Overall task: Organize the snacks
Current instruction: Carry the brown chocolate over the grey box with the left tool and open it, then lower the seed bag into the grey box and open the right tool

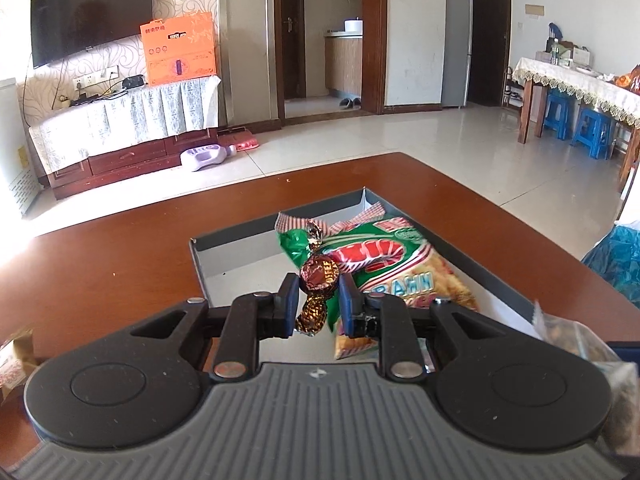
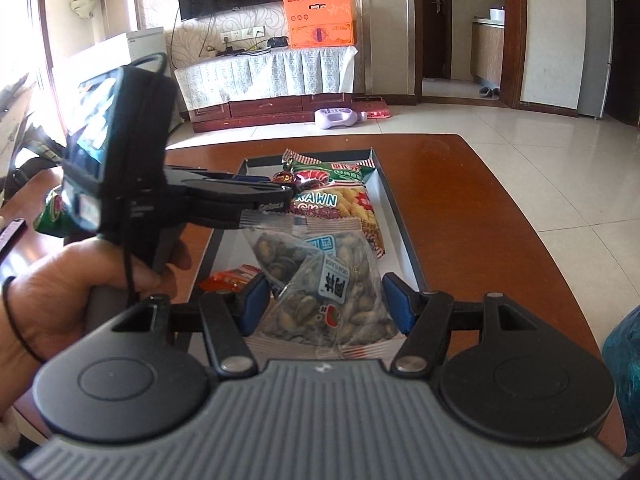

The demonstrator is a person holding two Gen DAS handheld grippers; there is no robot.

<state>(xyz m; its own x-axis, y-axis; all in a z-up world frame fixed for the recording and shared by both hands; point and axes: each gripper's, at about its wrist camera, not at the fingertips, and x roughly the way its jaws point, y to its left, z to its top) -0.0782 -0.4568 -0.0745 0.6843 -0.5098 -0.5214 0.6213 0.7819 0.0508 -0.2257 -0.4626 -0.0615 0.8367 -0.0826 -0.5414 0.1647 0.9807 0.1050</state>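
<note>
left claw [image 1: 319,285] clamps a toffee [image 1: 319,273]; right claw [image 2: 324,304] clamps a seed packet [image 2: 320,288].

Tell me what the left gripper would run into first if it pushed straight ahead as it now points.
Probably the prawn cracker bag lying in the tray; the left gripper, shut on a toffee candy, points down at it. Depth is uncertain.

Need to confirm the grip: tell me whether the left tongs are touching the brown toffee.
Touching. In the left wrist view, the left tongs have both pads pressed against the wrapped toffee, which hangs above the tray.
</note>
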